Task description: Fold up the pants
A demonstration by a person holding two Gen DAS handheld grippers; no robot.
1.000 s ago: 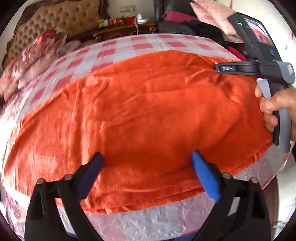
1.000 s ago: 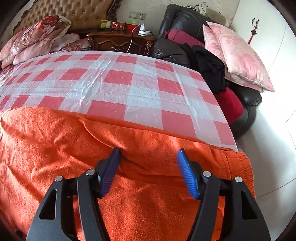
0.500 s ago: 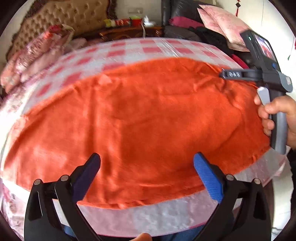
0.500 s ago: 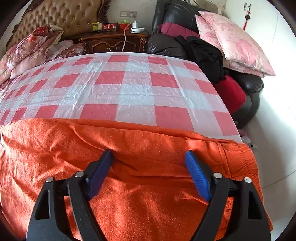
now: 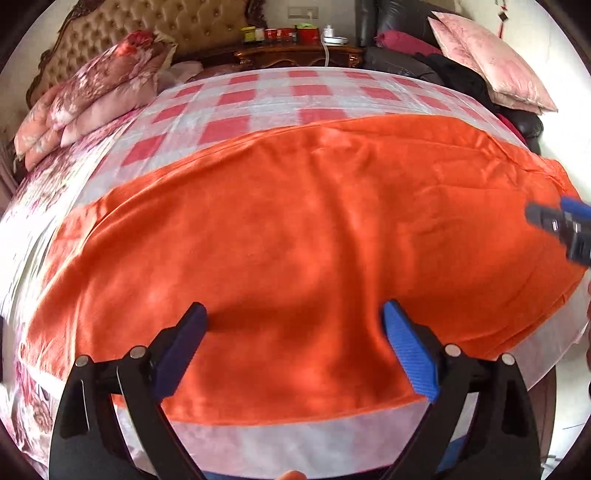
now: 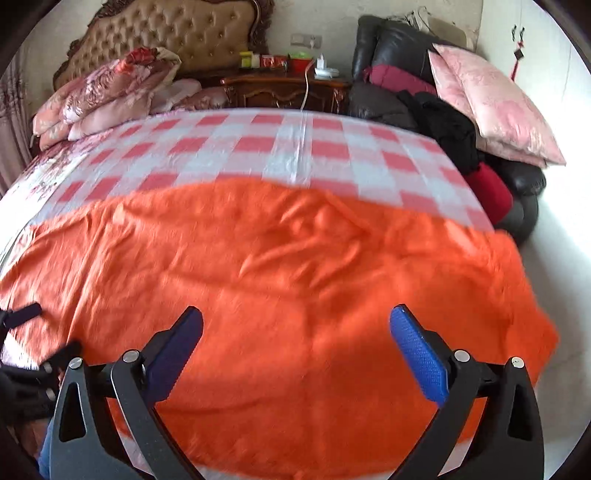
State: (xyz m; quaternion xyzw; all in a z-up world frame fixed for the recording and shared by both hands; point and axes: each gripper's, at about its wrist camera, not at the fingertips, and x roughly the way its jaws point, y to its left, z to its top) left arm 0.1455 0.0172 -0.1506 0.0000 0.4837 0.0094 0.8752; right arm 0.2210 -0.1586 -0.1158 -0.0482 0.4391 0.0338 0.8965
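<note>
- Pants (image 5: 295, 236), orange, lay spread flat across the near part of the checked sheet (image 5: 266, 96) on the bed, their front edge just short of the bed's near edge.
- Folded floral quilts (image 5: 92, 96) sat at the far left of the bed, against the tufted headboard (image 5: 155, 26).
- Dark wooden nightstand (image 6: 284, 88) stood behind the bed with small containers on top; what they were could not be made out.
- Black sofa (image 6: 391, 48) to the right held a pink pillow (image 6: 491, 107) and a heap of dark clothes (image 6: 447, 125).
- Nothing rested on the pants between either gripper and the fabric.
- Right wrist view was motion-blurred; wrinkles near the middle of the pants were soft in detail.
- Left end of the pants ran out of frame in the right wrist view.
- Left gripper (image 5: 293, 350) hovered over the near edge of the pants, fingers spread wide, nothing between them.
- Right gripper (image 6: 295, 354) was above the pants towards their right end, fingers also spread wide and empty.
- In the left wrist view only the tip of the right gripper (image 5: 561, 221) showed at the right edge.
</note>
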